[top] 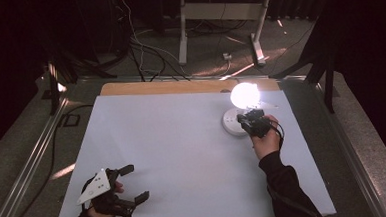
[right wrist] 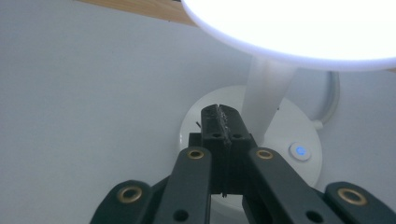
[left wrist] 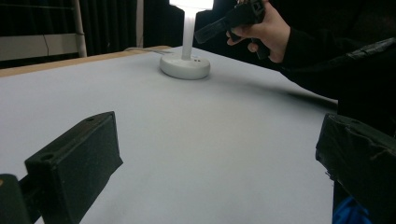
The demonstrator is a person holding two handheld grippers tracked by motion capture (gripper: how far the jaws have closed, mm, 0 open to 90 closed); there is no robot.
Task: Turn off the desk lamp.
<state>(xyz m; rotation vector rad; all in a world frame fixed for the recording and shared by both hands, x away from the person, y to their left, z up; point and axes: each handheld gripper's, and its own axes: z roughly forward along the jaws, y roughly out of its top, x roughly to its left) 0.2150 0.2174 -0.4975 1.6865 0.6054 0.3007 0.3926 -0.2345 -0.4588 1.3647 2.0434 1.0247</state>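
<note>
We're hovering the right gripper (right wrist: 219,122), jaws pressed together w/ nothing between, over the lamp (top: 242,107) base at the far right of the table (top: 173,154). Its lit button (right wrist: 299,151) is sitting just right of the tips. Left gripper (top: 127,184) is idling wide apart, well away.

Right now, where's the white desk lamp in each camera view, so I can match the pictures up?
High view: the lamp stands right of centre near the table's far edge, head glowing.
Left gripper view: lamp at top centre, base on the table.
Right gripper view: lamp fills the upper right, just beyond the shut right gripper.
Shared landmark: its round white base.
</note>
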